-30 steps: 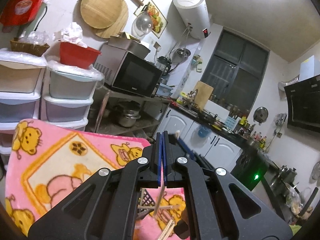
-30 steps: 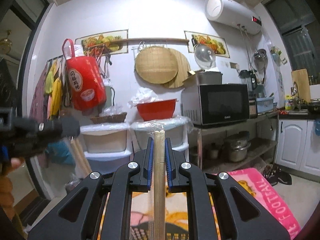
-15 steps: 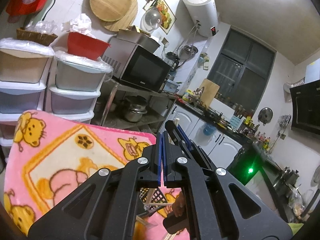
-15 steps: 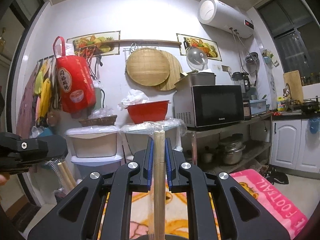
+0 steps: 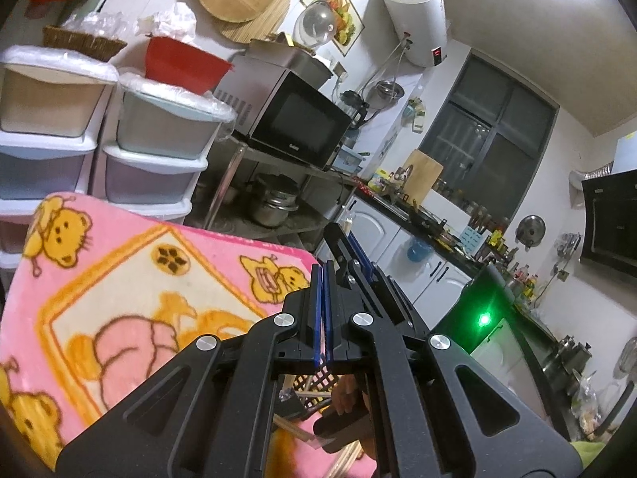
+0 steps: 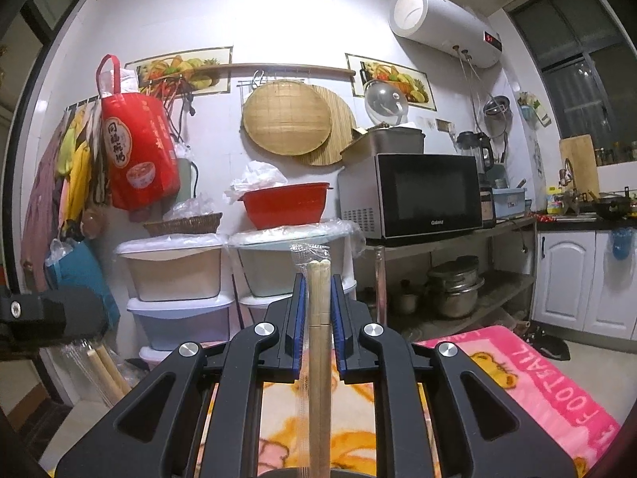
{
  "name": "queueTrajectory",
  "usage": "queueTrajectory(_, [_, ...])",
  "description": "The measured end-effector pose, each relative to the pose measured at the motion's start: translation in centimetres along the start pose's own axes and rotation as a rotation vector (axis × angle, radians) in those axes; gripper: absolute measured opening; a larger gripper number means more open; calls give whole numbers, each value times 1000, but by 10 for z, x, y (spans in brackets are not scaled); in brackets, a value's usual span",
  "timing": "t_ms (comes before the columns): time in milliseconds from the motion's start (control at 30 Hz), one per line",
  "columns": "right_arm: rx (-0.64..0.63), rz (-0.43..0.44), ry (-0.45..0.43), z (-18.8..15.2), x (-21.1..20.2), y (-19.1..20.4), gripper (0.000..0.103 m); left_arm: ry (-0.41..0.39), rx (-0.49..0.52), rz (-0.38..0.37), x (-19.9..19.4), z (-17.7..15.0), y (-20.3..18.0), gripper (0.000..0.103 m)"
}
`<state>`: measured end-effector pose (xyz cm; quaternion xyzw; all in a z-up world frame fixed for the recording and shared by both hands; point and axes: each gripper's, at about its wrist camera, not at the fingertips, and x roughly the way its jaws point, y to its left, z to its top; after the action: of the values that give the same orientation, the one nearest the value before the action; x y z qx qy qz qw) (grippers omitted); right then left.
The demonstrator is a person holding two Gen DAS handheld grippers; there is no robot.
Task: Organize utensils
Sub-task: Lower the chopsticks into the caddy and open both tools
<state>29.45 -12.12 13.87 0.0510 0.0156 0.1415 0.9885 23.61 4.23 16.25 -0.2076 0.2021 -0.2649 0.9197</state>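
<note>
My right gripper (image 6: 318, 279) points level, with a pair of wooden chopsticks (image 6: 318, 358) in a clear wrapper lying between its blue pads. Its jaws are opening slightly, and the pair still sits in the grip. In the left wrist view, my left gripper (image 5: 321, 269) is shut, pads together. The right wrist view shows it at the left edge (image 6: 59, 314), with another wrapped chopstick pair (image 6: 105, 370) hanging under its tip, apparently held by the wrapper. A black lattice basket (image 5: 323, 378) shows beneath the left gripper, with loose chopsticks and a hand beside it.
A pink cartoon blanket (image 5: 119, 279) covers the surface below both grippers. Stacked plastic drawers (image 6: 179, 271) with a red bowl (image 6: 284, 205) stand behind it. A microwave (image 6: 430, 195) sits on a metal rack with pots to the right, then white cabinets.
Both grippers have sunk a little. In the right wrist view the left gripper dropped lower at the left edge. The right pads now stand slightly wider around the chopsticks.
</note>
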Motion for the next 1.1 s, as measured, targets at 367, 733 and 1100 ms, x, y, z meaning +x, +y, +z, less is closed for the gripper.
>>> queueTrajectory(367, [29,28,45,-12,-2,-6,21,34,-23,9,9,-13,11,0])
queueTrajectory(733, [82,47,73,-12,-25,-17,32,52,-38,23,9,-23,16,0])
queueTrajectory(1100, [120,59,154,-8,-44,-24,41,55,-52,51,2,-27,18,21])
